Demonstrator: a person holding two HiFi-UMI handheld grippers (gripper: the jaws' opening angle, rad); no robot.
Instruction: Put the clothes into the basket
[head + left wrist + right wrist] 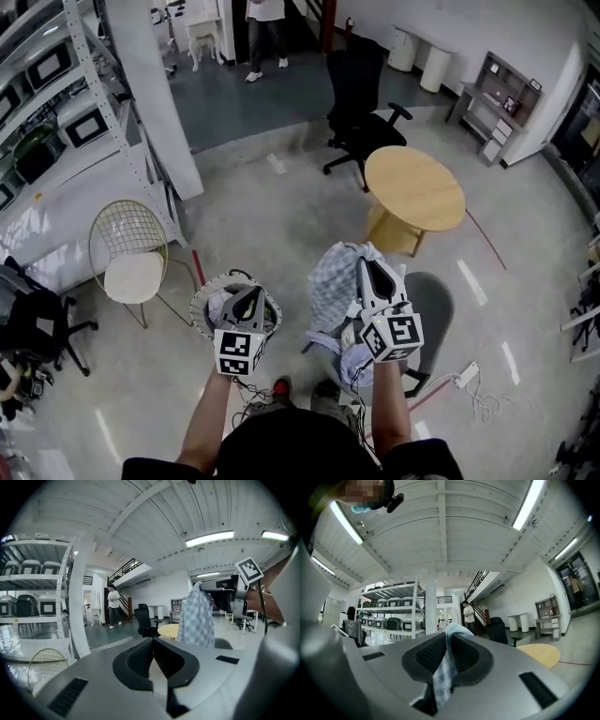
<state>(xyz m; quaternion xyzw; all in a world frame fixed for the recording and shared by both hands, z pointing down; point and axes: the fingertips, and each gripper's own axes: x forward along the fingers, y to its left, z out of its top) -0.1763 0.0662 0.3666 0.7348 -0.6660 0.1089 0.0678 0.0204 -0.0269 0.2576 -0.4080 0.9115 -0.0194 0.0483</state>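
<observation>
- White metal shelving (58, 111) lined with dark boxes fills the far left of the workshop floor.
- A wire chair (131, 255) with a pale seat pad stands just in front of the shelving.
- The basket (198, 304), a white wire tub, sits on the floor near the person's feet. Pale fabric appears to lie inside it, though the gripper above blocks most of the view.
- The left gripper (247, 292) hovers over the basket. Its own view shows its jaws pressed together with nothing between them.
- A blue-and-white checked cloth (333, 281) hangs in the air to the right of the basket and apart from it, its folds drooping below the person's right forearm.
- The right gripper (364, 265) is clenched on that cloth. In the right gripper view a strip of the check fabric runs up between the ribbed pads (431, 654).
- A round wooden table (415, 189) stands beyond the cloth, with a black office chair (361, 105) behind it.
</observation>
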